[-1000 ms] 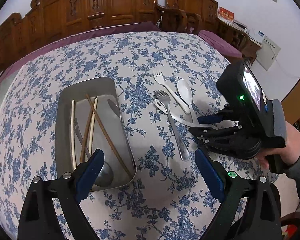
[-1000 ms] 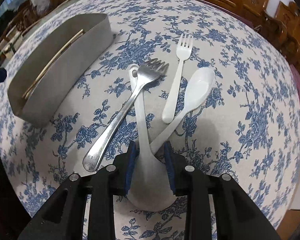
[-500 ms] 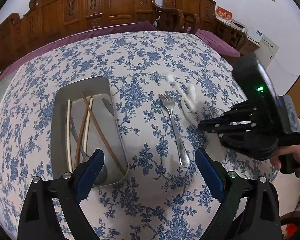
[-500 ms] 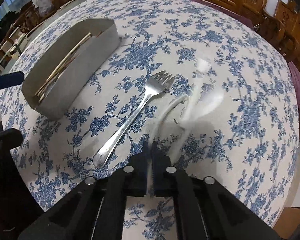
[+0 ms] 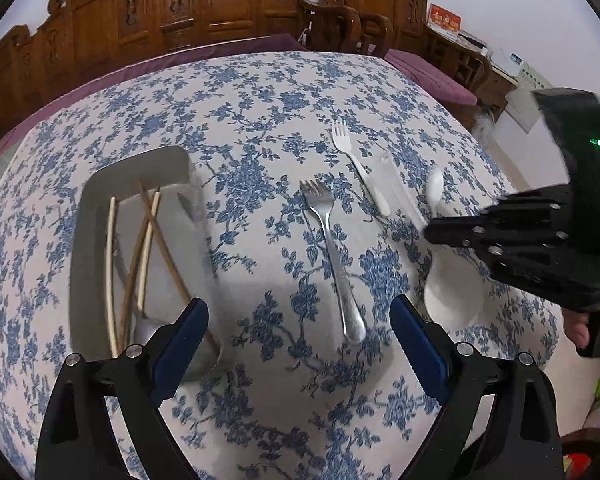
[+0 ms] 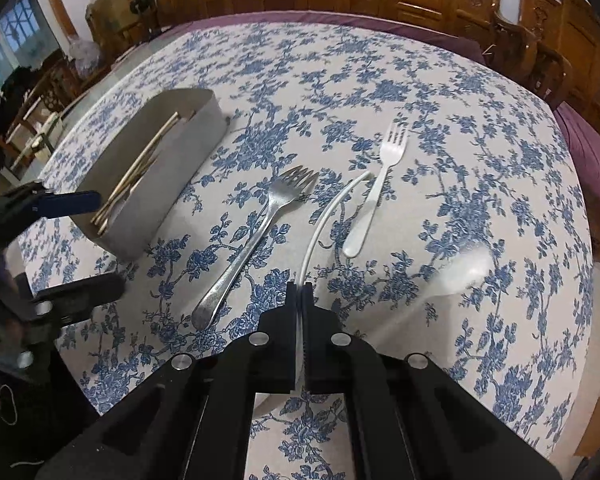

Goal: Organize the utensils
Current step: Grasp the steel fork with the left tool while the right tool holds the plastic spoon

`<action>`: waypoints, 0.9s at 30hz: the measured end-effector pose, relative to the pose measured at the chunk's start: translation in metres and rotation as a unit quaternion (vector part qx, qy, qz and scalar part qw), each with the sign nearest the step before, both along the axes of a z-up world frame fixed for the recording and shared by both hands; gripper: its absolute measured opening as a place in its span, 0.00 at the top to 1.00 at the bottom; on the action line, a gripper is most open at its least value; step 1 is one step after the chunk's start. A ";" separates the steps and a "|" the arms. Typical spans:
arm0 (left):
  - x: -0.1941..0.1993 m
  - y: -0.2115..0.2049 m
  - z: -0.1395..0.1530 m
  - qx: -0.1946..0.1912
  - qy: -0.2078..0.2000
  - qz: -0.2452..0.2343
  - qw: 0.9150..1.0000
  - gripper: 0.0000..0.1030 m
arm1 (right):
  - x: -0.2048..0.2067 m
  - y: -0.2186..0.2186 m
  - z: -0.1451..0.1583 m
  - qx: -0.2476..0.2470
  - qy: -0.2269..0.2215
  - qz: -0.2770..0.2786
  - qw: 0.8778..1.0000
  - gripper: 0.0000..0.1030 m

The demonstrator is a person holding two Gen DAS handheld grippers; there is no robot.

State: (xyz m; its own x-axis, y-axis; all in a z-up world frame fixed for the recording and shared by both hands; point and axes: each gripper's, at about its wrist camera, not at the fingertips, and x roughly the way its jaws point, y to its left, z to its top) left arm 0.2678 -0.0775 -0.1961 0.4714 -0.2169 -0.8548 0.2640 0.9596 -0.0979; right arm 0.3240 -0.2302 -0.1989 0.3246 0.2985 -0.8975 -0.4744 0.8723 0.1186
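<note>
— White plastic is pinched between the fingers of the right gripper [image 6: 300, 292]: a white spoon [image 6: 324, 220] is held edge-on above the bench [image 6: 480, 160].
— And the left gripper [image 5: 298, 336]?
— Its fingers are spread, nothing between them. The metal fork [image 5: 332, 256] and white fork [image 5: 360, 168] lie on the bench, right of the tray [image 5: 84, 248] where chopsticks [image 5: 148, 240] are kept.

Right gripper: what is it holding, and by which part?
The right gripper is shut on the white spoon, edge-on, near where handle meets bowl.
</note>
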 end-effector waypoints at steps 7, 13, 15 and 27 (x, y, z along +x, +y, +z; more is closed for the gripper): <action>0.032 -0.018 -0.018 -0.001 0.018 0.000 1.000 0.31 | -0.006 -0.014 0.001 0.016 -0.008 -0.006 1.000 0.97; 0.058 -0.034 -0.038 0.002 0.040 -0.001 0.999 0.46 | -0.007 -0.025 0.000 0.026 -0.008 -0.010 1.000 0.97; 0.065 -0.040 -0.045 0.001 0.048 -0.003 0.999 0.56 | -0.007 -0.027 0.000 0.027 -0.009 -0.011 1.000 0.97; 0.086 -0.058 -0.060 0.013 0.059 -0.004 0.998 0.71 | -0.013 -0.023 0.003 0.033 -0.015 -0.001 0.999 0.97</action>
